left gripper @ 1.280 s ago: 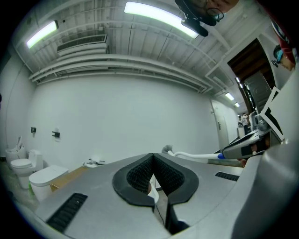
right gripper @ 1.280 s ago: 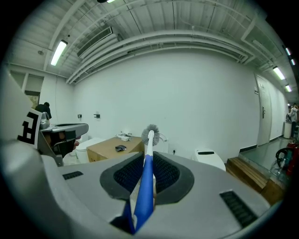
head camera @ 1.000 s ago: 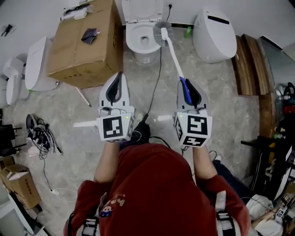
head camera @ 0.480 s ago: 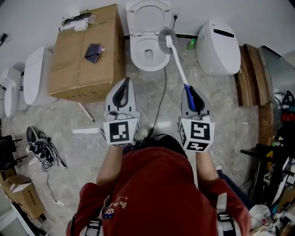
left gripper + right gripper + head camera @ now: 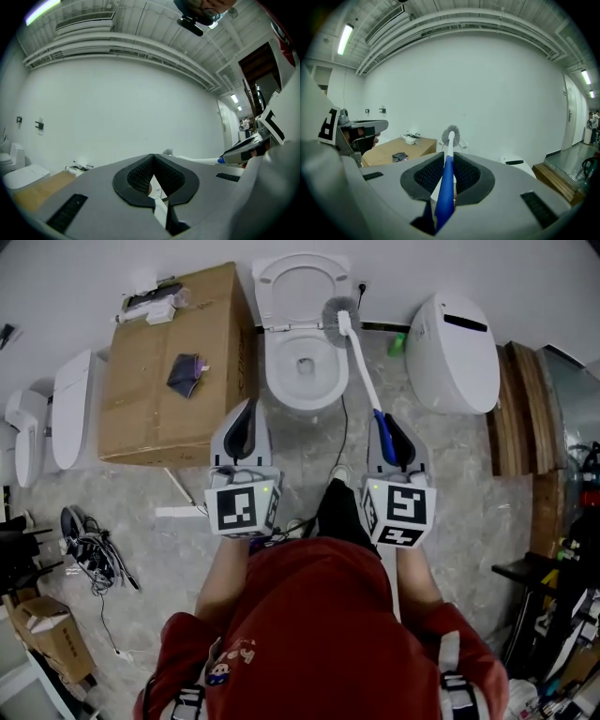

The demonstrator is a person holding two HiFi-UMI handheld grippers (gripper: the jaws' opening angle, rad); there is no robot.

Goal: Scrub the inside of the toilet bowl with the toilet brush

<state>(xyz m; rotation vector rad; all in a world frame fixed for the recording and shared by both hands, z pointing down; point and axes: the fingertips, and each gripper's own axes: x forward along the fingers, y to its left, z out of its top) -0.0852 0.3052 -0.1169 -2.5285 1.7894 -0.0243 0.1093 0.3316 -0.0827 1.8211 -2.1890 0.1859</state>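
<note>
Floor first: what stands on it?
— Pale marbled stone, and on it a big cardboard box against the back wall, with a dark cloth lying on top.
— And the toilet bowl?
— Just right of the box, lid raised. Another white toilet stands well to its right.
— Where is the toilet brush?
— Its grey bristle head sits at the bowl's right rim, up near the hinge. I cannot tell whether it touches. The white shaft slants down to a blue grip.
— Who holds it?
— The right claw, clamped on the blue grip.
— The left claw?
— Tips pressed together with nothing between them, held above the floor by the box's front corner.
— Anything smaller?
— A green bottle at the wall, between the two toilets.
</note>
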